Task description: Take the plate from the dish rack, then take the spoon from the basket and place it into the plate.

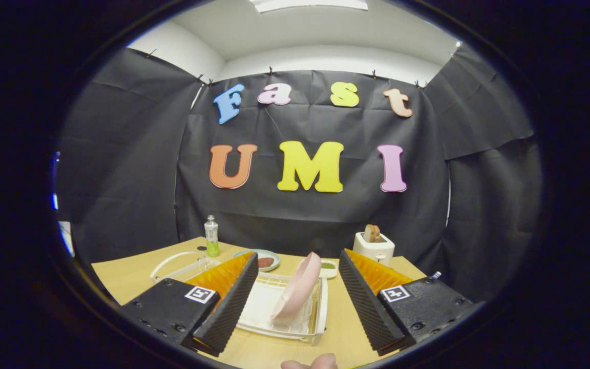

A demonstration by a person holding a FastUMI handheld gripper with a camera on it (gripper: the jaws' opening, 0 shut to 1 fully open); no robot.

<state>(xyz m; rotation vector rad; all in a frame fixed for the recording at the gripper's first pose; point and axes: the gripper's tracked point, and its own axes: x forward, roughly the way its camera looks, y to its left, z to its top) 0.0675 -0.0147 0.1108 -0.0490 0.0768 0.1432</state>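
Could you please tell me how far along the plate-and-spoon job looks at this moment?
Nothing looks done yet. The pink plate stands tilted on edge in the white dish rack, between the open jaws of the gripper, which touch nothing. In hand: lining up on the plate. Left: grasp it, lift it out and set it down, then fetch the spoon. The clear basket lies beyond the left finger; I cannot make out a spoon in it.

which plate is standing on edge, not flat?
The pink plate in the dish rack, between the open claw fingers. The green plate near the bottle lies flat.
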